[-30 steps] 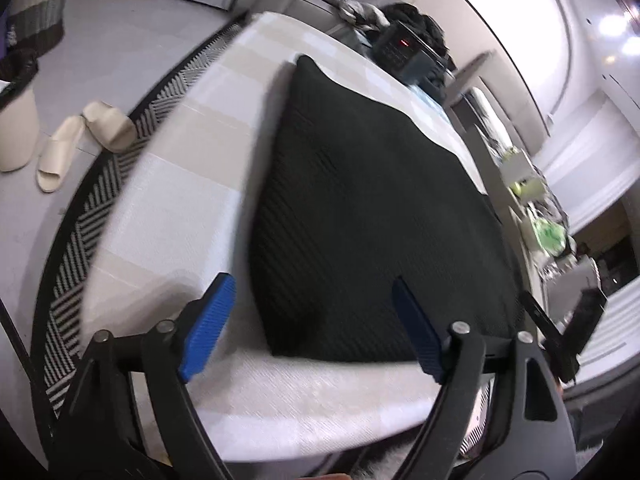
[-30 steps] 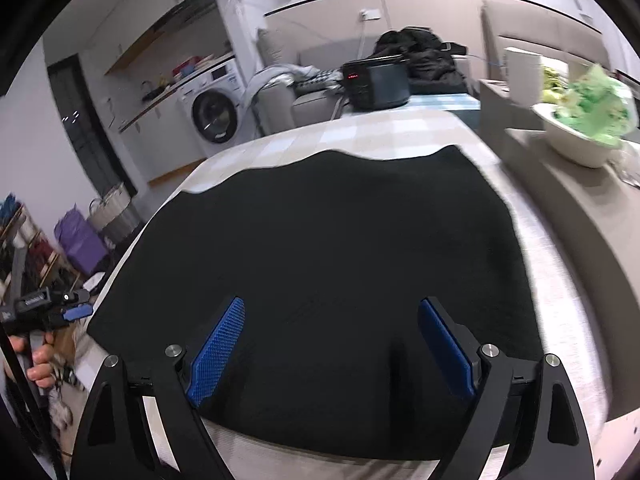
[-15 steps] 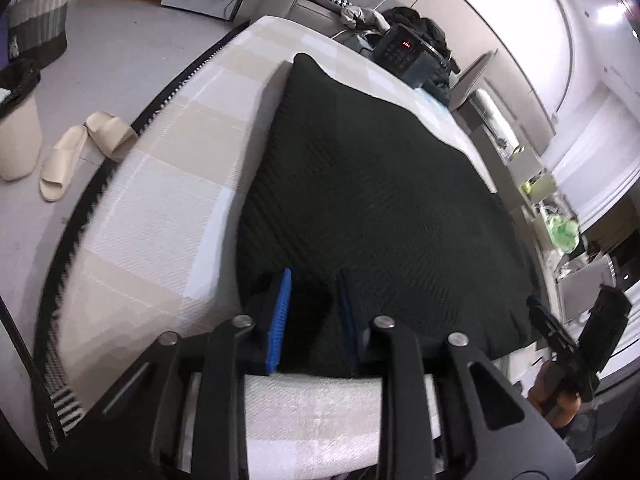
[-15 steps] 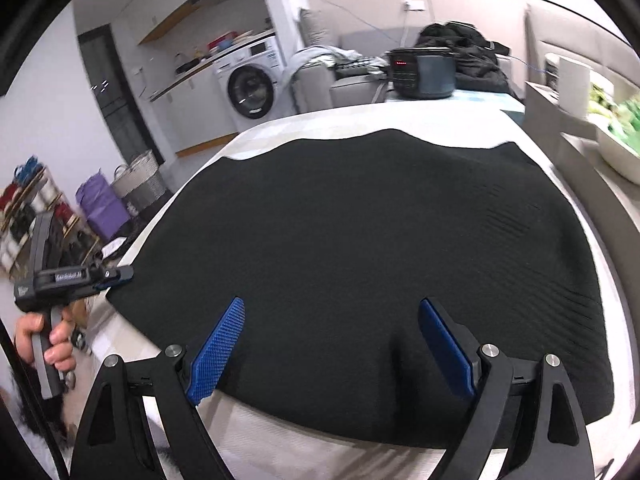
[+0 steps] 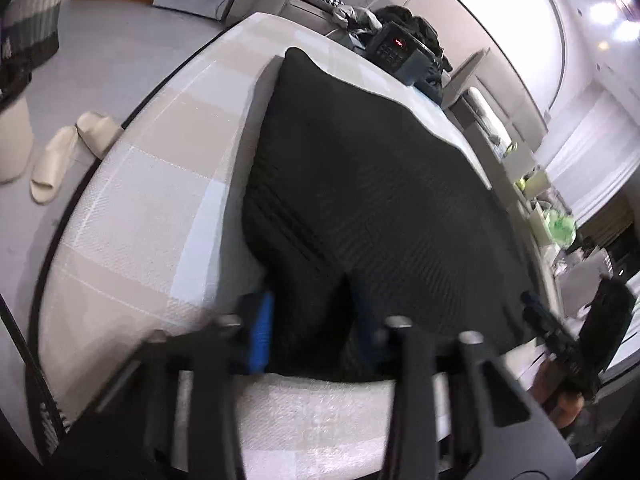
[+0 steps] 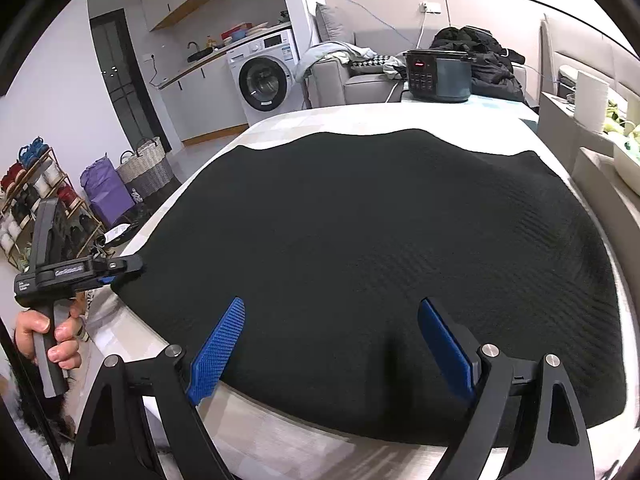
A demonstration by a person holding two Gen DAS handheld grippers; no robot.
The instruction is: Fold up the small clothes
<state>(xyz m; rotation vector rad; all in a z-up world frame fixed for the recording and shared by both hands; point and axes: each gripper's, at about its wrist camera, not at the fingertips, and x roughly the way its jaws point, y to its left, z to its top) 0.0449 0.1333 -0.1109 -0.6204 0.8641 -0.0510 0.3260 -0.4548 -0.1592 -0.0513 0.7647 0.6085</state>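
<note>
A black knitted garment (image 5: pixel 380 184) lies spread flat on a table under a beige-and-white checked cloth (image 5: pixel 152 200). My left gripper (image 5: pixel 312 320) is at the garment's near left corner. Its jaws are closing, and a raised bunch of black fabric is pinched between the blue pads (image 5: pixel 260 332). In the right wrist view the same garment (image 6: pixel 380 232) fills the table. My right gripper (image 6: pixel 332 308) hovers over its near edge, open wide, with nothing gripped. The left gripper (image 6: pixel 132 264) shows there at the garment's left corner, held by a hand (image 6: pixel 44 332).
A dark electric cooker (image 6: pixel 436 76) stands beyond the table's far end, in front of a sofa piled with clothes. A counter with a white bowl (image 6: pixel 624 160) runs along the right. On the floor at the left are slippers (image 5: pixel 60 160), baskets (image 6: pixel 144 168) and a shoe rack (image 6: pixel 32 192).
The left jaws went from wide apart to narrow around the garment's near left corner, and the fabric now bunches up between them. The right gripper drifted slightly along the near edge, still open.
</note>
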